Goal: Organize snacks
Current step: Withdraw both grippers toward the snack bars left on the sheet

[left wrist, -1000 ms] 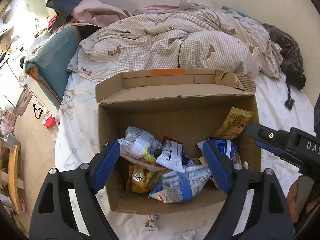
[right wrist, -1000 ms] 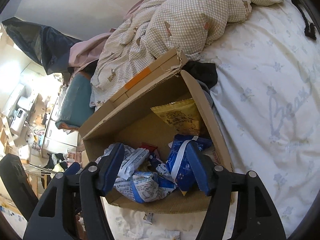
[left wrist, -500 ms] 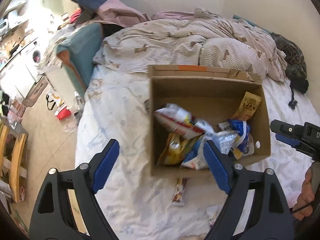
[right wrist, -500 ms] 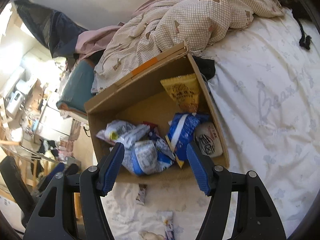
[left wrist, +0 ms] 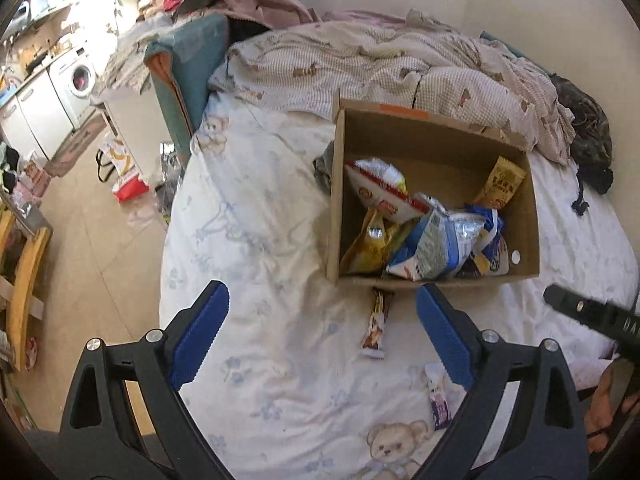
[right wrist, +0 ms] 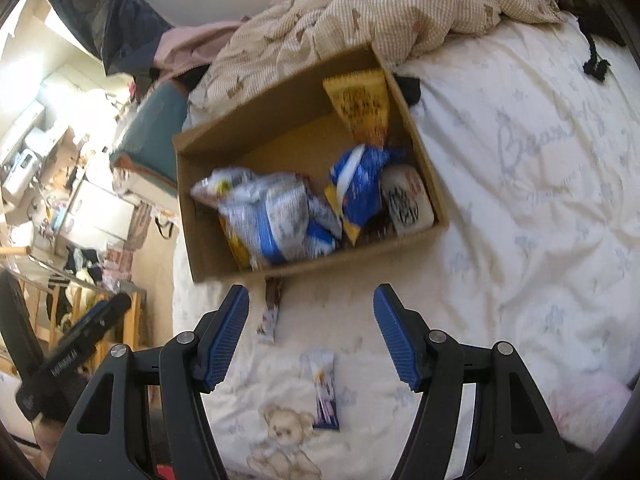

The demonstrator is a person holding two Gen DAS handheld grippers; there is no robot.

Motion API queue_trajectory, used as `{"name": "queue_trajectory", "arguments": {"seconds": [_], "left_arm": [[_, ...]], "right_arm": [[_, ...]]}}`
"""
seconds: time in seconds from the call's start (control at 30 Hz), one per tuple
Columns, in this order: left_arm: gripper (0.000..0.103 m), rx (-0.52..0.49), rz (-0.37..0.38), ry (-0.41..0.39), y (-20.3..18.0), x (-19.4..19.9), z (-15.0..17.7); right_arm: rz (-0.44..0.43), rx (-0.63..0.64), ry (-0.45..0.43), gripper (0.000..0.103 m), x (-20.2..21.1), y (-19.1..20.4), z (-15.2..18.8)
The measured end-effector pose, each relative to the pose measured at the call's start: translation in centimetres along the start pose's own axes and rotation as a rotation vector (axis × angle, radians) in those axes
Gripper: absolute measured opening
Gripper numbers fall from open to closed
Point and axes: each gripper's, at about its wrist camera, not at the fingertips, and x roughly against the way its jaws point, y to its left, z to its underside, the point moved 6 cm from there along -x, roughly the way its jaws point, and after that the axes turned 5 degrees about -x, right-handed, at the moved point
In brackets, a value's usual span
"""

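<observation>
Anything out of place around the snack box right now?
Yes. Two snack bars lie loose on the bedsheet outside the cardboard box: a brown bar against its near wall and a purple-ended bar closer to the grippers. Inside, the packets are heaped in a jumble rather than arranged.

The cardboard box [left wrist: 532, 216] is showing matt brown corrugated walls, rough at the torn rim. Inside, the snack bags [left wrist: 436, 240] are gleaming, crinkled glossy foil and plastic film catching the light. Two small wrapped bars [left wrist: 375, 326] are lying shiny on the bedsheet [left wrist: 260, 240], which is looking like soft, matt printed cotton, lightly creased. The quilt [left wrist: 360, 64] is reading as checked, puffy woven cloth. The left gripper [left wrist: 320, 334] is presenting matt black plastic arms, ribbed blue pads [left wrist: 200, 332] and bright metal screws.
</observation>
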Motion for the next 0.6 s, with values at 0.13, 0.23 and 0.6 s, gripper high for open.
{"name": "queue_trajectory", "arguments": {"seconds": [0.13,0.23,0.6], "left_arm": [[0.093,0.014,0.003,0.026,0.3,-0.6,0.6],[0.093,0.033,0.013,0.042,0.3,-1.0,0.9],[0.093,0.108,0.019,0.075,1.3,-2.2,0.9]], "right_arm": [[0.049,0.027,0.084,0.068,-1.5,-0.3,2.4],[0.091,0.053,0.187,0.069,-3.6,-0.5,4.7],[0.155,0.104,0.37,0.069,-8.1,-0.4,8.6]]}}
